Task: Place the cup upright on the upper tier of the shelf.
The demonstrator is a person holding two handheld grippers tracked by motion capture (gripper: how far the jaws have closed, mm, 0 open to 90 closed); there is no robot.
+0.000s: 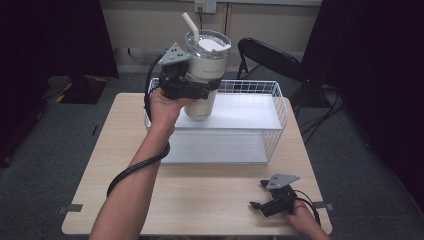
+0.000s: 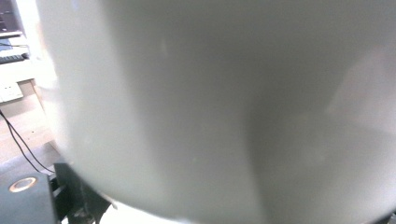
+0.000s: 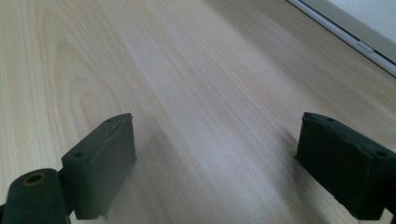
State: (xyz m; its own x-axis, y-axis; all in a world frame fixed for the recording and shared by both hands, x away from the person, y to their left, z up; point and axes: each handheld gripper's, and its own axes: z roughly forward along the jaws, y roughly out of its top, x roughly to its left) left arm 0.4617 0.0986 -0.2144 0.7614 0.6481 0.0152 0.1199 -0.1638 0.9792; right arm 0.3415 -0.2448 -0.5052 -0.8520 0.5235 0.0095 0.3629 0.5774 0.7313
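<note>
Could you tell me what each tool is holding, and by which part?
The left tool grips the tumbler around its body, lifted over the basket. The right tool holds nothing.

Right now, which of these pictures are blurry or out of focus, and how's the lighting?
Left gripper view: the tumbler sits so close that its cream wall is a soft blur, with a grey shadow band down it. Right gripper view: the near black jaws are sharp, the wooden table softens farther off. High view: evenly lit table, dark curtains at both sides, left hand-held gripper clear.
</note>
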